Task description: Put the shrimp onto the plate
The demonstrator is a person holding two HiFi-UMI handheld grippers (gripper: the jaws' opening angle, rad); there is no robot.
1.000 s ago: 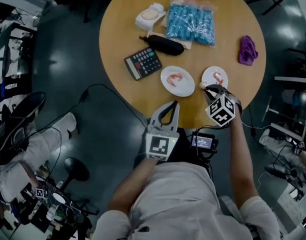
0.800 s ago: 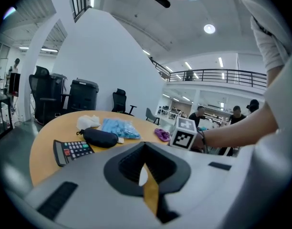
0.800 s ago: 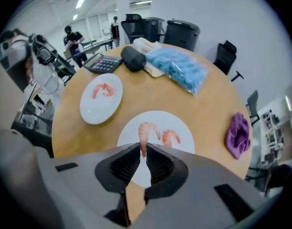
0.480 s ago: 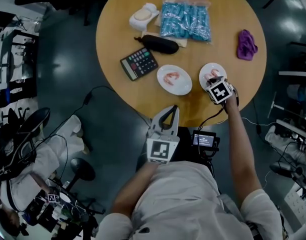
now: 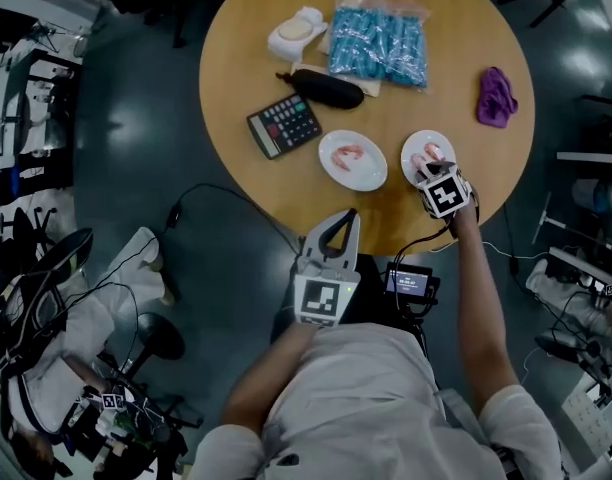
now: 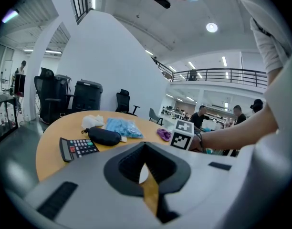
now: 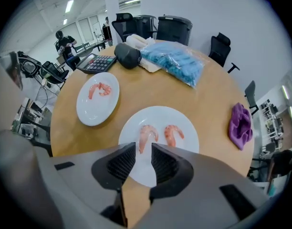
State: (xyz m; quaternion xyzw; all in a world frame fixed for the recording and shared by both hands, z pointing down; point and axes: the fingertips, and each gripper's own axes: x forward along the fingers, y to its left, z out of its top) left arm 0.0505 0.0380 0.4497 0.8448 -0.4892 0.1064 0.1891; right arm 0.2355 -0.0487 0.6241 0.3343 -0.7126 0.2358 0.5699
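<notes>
Two pink shrimp [image 7: 147, 135] [image 7: 173, 133] lie side by side on the near white plate [image 7: 160, 116]. My right gripper [image 7: 143, 149] hovers over that plate's near side. Its jaws are opening, and the left shrimp's tail end lies loose in the gap with neither pad touching it. From the head view this gripper [image 5: 426, 168] covers part of the right plate [image 5: 418, 148]. A second plate [image 5: 361, 173] to its left holds another shrimp [image 5: 351, 153]. My left gripper [image 5: 352, 211] is shut and empty, held off the table's near edge close to my body.
Farther back on the round wooden table are a calculator [image 5: 285, 125], a black case [image 5: 326, 88], a bag of blue items [image 5: 379, 46], a white bundle [image 5: 299, 31] and a purple cloth [image 5: 496, 100]. Cables, stools and equipment stand on the floor around it.
My right gripper moved from the table's near edge forward over the right plate and its jaws have parted. The left gripper stayed put.
</notes>
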